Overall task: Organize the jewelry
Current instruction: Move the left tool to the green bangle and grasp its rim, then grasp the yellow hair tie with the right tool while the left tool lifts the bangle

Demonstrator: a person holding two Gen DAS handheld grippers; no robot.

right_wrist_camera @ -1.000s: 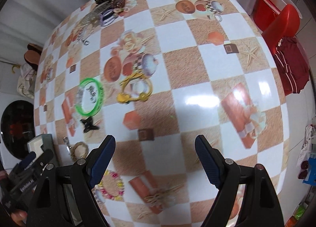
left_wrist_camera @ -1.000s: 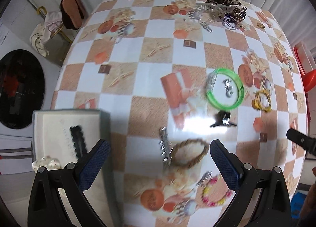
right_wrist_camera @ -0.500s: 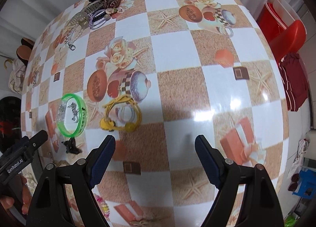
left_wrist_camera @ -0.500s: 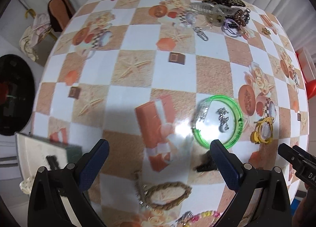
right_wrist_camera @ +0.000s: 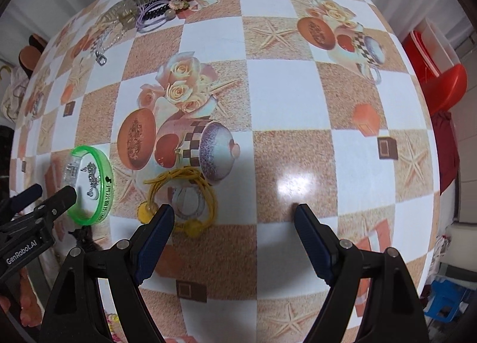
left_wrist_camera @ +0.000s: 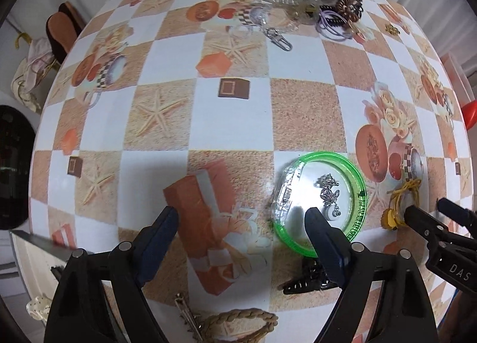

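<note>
**Both grippers low over the table, nothing held**

Your left gripper [left_wrist_camera: 241, 217] points down at the checked tablecloth [left_wrist_camera: 301, 113] with its jaws wide and closing. Its right-hand fingertip [left_wrist_camera: 313, 217] sits inside the ring of the green bangle [left_wrist_camera: 357, 182], over the near-left part of it, while the other fingertip stands well off to the left above the printed gift box. The bangle's left rim therefore lies between your fingers, yet neither pad presses on it. A small silver charm [left_wrist_camera: 329, 191] lies inside the bangle, just ahead and to the right of that fingertip. A black claw clip [left_wrist_camera: 307, 282] lies behind the same finger, and a braided rope bracelet [left_wrist_camera: 238, 320] lies below your fingers at the bottom edge.

Your right gripper [right_wrist_camera: 234, 213] also points down, jaws wide and empty, only bare cloth between them. The yellow cord bracelet [right_wrist_camera: 190, 188] lies just ahead of its left fingertip [right_wrist_camera: 162, 217], close to it; whether they touch you cannot tell. The bangle is further to the left of that finger.

Far ahead of both grippers, a pile of hair clips and hair ties [left_wrist_camera: 322, 6] lies at the table's far edge.
</note>
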